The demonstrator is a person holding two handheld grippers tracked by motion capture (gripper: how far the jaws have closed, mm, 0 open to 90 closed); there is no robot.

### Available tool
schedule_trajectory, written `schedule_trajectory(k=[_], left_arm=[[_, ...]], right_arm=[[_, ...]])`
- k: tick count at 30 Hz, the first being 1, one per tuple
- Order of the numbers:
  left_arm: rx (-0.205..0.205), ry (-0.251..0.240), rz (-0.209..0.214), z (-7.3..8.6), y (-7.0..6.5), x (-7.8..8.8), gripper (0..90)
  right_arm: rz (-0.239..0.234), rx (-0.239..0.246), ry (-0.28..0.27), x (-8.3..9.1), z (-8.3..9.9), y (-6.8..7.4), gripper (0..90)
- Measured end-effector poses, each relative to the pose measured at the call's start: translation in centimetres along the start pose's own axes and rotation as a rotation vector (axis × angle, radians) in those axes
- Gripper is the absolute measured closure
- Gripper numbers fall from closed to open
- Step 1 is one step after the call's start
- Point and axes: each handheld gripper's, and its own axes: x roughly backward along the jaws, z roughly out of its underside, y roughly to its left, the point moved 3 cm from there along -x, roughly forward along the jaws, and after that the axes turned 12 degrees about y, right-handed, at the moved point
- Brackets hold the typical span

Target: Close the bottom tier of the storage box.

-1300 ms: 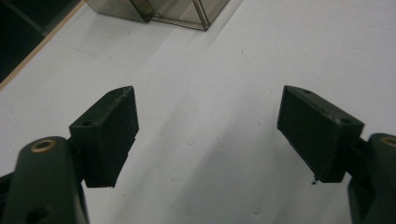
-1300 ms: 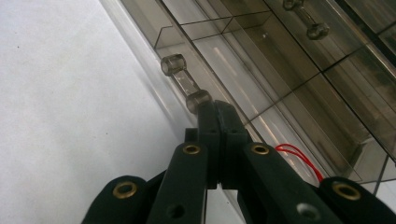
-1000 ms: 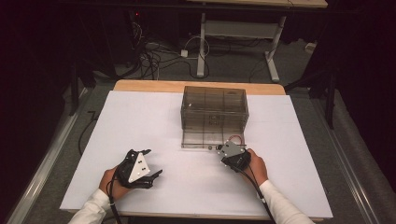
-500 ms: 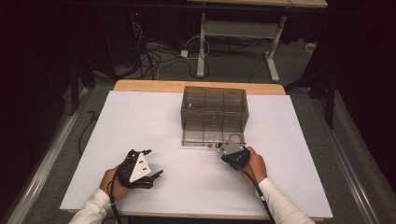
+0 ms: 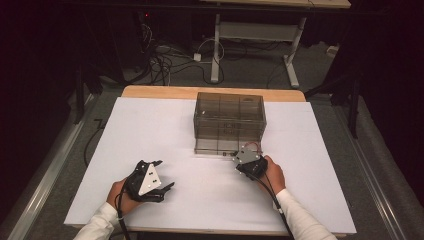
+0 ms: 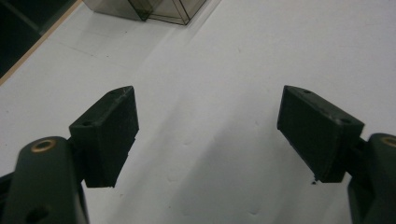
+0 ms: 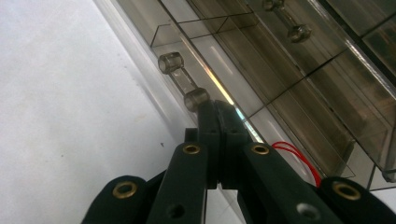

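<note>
At the near edge of the white table (image 5: 150, 125), the left gripper (image 5: 159, 181) rests with its jaws spread wide and nothing between them. Farther in and to the right, the right gripper (image 5: 239, 159) has its jaws pressed together, tips against the front of the bottom drawer (image 7: 224, 93) beside its handle (image 7: 183, 83). That drawer sticks out of the smoky clear box (image 5: 229, 117) standing mid-table.

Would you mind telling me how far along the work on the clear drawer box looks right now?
Early stage. Done: the right gripper has reached the smoky clear drawer box, jaws shut, tips at the lowest drawer's handle. Whether they pinch anything cannot be told. In hand: that bottom drawer juts out slightly. Left: pulling it open. The left gripper waits open over the white table.
</note>
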Motion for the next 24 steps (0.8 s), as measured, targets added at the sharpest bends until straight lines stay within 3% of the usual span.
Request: schedule_trajectory(k=[24], left_arm=[[-0.004, 0.003, -0.003, 0.08, 0.07, 0.06, 19.8]], right_arm=[[0.01, -0.006, 0.011, -0.58, -0.56, -0.48, 90.0]])
